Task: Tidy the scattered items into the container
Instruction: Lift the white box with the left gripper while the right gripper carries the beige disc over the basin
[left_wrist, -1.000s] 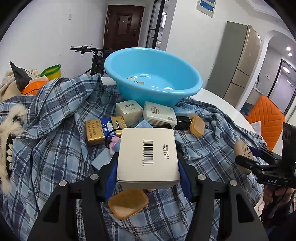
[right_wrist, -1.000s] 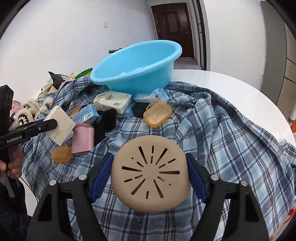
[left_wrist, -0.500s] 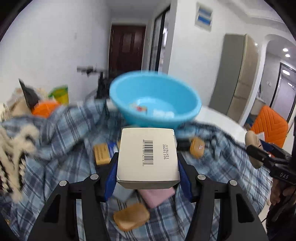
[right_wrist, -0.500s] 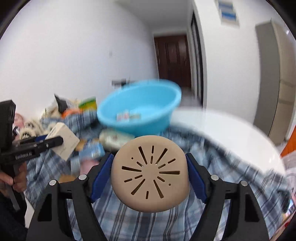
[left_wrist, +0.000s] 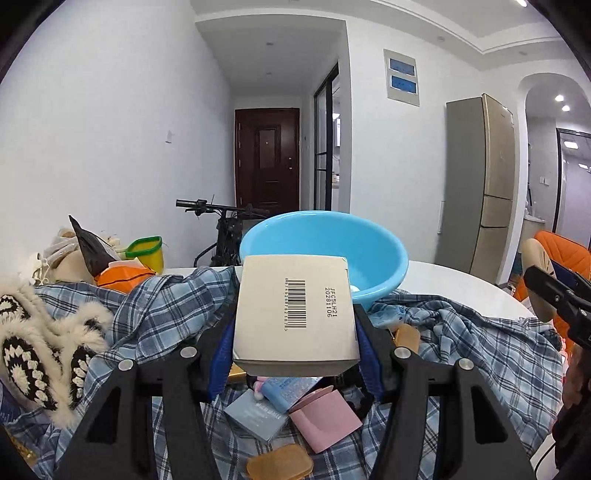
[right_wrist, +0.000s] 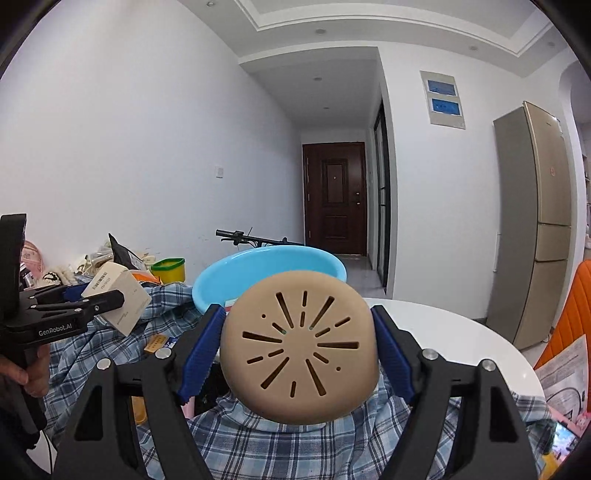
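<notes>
So I've got the left gripper (left_wrist: 295, 328) clamped on the white barcode box (left_wrist: 295, 314) and the right gripper (right_wrist: 299, 350) gripping the tan slotted disc (right_wrist: 299, 347), both up off the plaid cloth (left_wrist: 480, 343) just short of the blue basin (left_wrist: 373, 251), so next I reckon it's carry both over the rim and let go.

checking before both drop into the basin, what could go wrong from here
1. The left gripper holds the box by its rear end only; it could tip out short of the basin.
2. The right gripper pinches the round cover by its curved edges; it might slip.
3. Both head for one basin and could collide.
</notes>
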